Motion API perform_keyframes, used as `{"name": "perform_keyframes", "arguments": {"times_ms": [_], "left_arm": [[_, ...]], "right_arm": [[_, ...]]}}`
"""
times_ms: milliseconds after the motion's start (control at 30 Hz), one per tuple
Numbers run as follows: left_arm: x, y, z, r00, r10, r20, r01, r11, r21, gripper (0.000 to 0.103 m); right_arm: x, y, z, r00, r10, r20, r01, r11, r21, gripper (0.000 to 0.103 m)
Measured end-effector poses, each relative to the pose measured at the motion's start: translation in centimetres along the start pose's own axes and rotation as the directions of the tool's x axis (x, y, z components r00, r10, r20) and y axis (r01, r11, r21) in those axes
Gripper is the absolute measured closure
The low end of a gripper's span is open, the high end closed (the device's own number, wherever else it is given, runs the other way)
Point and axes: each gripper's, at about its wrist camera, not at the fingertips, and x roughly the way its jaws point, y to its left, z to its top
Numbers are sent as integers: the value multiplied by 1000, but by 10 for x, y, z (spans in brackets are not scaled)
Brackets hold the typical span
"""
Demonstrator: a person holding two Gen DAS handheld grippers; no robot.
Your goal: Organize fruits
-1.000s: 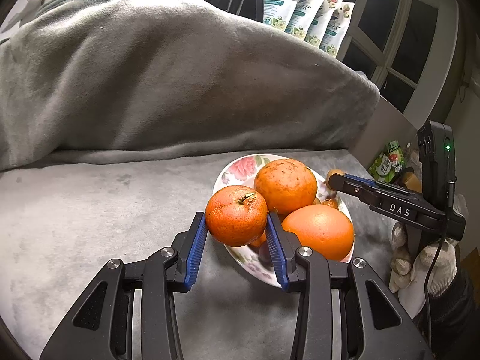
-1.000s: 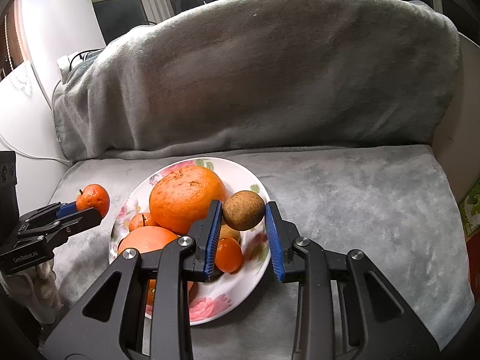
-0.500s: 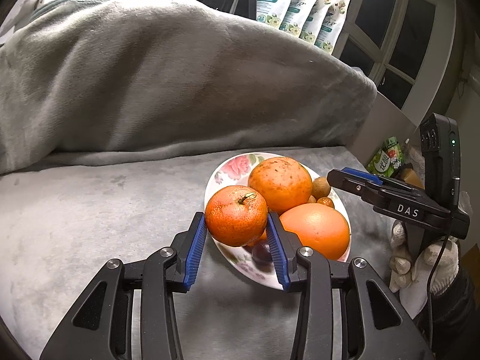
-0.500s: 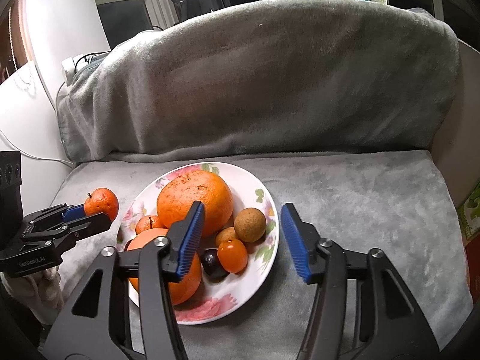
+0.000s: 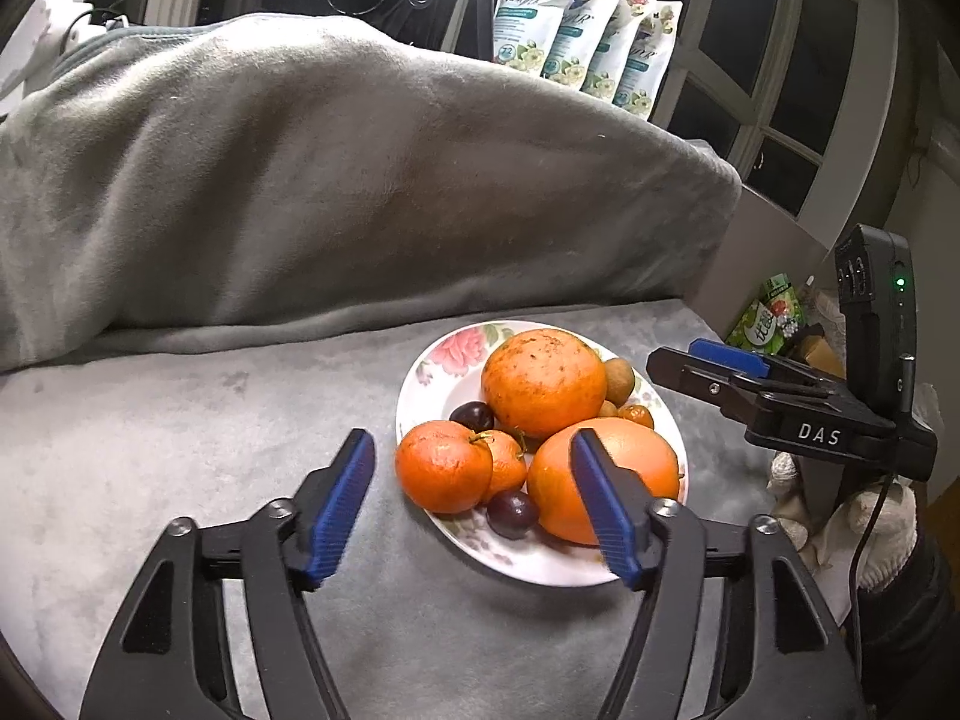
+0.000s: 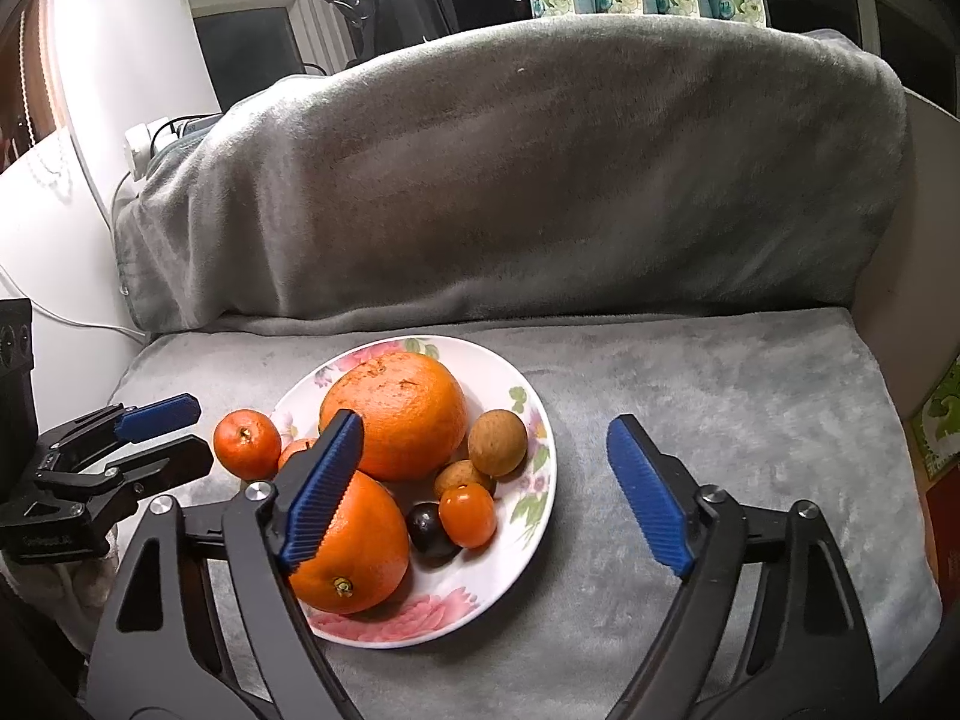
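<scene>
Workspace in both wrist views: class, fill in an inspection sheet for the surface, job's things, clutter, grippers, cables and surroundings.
Surface: grey blanket over a seat and its backrest.
Job's things: floral plate holding two large oranges, a mandarin at its rim, a brown round fruit, a small orange tomato and dark plums.
Clutter: nothing seen on the blanket.
Grippers: left hand-held gripper jaws opening, mandarin between them but untouched; right hand-held gripper jaws opening, nothing held.
Cables: black lead on the right gripper; white wire along the wall.
Surroundings: flowered pouches before dark windows.
</scene>
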Motion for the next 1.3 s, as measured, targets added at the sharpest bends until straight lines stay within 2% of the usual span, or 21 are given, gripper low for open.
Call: {"name": "perform_keyframes", "arguments": {"times_ms": [133, 267, 400, 1167, 1300], "left_arm": [[0, -2, -1, 1000, 8, -1, -8, 1000, 5, 31], [-3, -3, -3, 1000, 24, 0, -24, 1000, 11, 24], [-6, -6, -3, 999, 40, 4, -40, 999, 18, 24], [-34, -8, -10, 996, 86, 38, -86, 996, 3, 23], [-42, -9, -13, 994, 100, 47, -100, 995, -1, 23]], "right_arm": [[-2, 0, 0, 1000, -2, 2, 2, 1000, 4, 11], [-4, 0, -1, 1000, -2, 4, 2, 1000, 11, 8], [-7, -1, -2, 1000, -8, 3, 8, 1000, 14, 4], [-41, 19, -6, 998, -23, 51, 24, 1000, -18, 4], [-52, 26, -7, 997, -42, 69, 43, 999, -20, 0]]}}
